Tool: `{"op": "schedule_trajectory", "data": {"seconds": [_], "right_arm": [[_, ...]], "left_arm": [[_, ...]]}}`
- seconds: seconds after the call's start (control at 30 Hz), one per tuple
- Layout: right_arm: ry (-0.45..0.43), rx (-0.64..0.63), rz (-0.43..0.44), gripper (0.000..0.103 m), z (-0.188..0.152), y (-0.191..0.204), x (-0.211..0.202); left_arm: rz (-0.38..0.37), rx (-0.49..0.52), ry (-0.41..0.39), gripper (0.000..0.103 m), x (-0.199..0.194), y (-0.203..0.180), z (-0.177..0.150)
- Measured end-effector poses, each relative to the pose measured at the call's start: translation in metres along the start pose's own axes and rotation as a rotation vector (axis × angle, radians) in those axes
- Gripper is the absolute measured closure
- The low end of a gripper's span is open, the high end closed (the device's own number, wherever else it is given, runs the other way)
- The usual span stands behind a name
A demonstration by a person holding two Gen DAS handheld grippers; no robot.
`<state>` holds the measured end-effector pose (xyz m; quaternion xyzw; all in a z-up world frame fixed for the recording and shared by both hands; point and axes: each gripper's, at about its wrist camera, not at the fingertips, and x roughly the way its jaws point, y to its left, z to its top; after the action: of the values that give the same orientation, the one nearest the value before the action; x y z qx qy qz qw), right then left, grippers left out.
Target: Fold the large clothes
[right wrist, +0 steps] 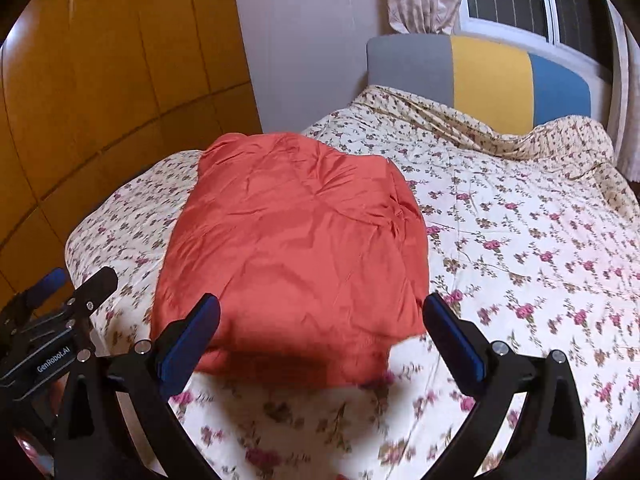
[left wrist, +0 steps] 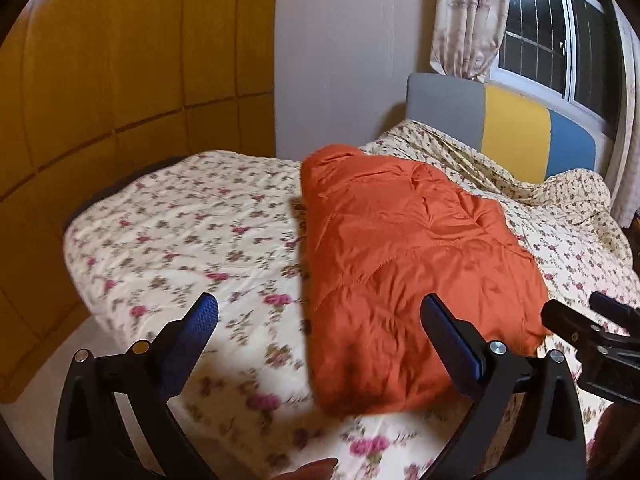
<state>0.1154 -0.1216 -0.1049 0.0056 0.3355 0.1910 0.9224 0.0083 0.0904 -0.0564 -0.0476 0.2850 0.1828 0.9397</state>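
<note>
Jacket: orange padded jacket (left wrist: 408,272) lies folded into a thick block on the bed, ahead of both claws and touching neither.
Left claw: left claw (left wrist: 320,320) hangs above the bed's near edge, released, jaws spread wide with nothing between the blue pads (left wrist: 200,320); the jacket sits ahead and to its right, its near edge showing between the fingers.
Right claw: right claw (right wrist: 322,320) is released too, jaws at their widest and empty; the jacket's near edge lies straight ahead between its fingers, a shadow falling on that edge.
Claws together: each appears at the edge of the other's view, side by side and apart.
Bed: floral cover (right wrist: 520,248) spreads beyond the jacket, rumpled at the far right of the right claw.
Headboard: grey, yellow and blue panels (right wrist: 488,80) far ahead, under a curtained window (left wrist: 552,32).
Wall: yellow padded panels (left wrist: 120,60) to the left of both claws.
</note>
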Motion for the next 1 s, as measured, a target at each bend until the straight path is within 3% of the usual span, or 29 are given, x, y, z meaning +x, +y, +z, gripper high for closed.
{"op": "schedule_trajectory", "data": {"seconds": [0.37, 1.0], "right_arm": [[-0.026, 0.006, -0.026, 0.002, -0.016, 0.005, -0.04], [-0.041, 0.018, -0.026, 0.002, -0.016, 0.001, -0.051]], "left_arm": [[-0.019, -0.031, 0.001, 0.003, -0.034, 0.011, -0.011], [-0.056, -0.023, -0.003, 0.003, -0.042, 0.006, -0.013]]}}
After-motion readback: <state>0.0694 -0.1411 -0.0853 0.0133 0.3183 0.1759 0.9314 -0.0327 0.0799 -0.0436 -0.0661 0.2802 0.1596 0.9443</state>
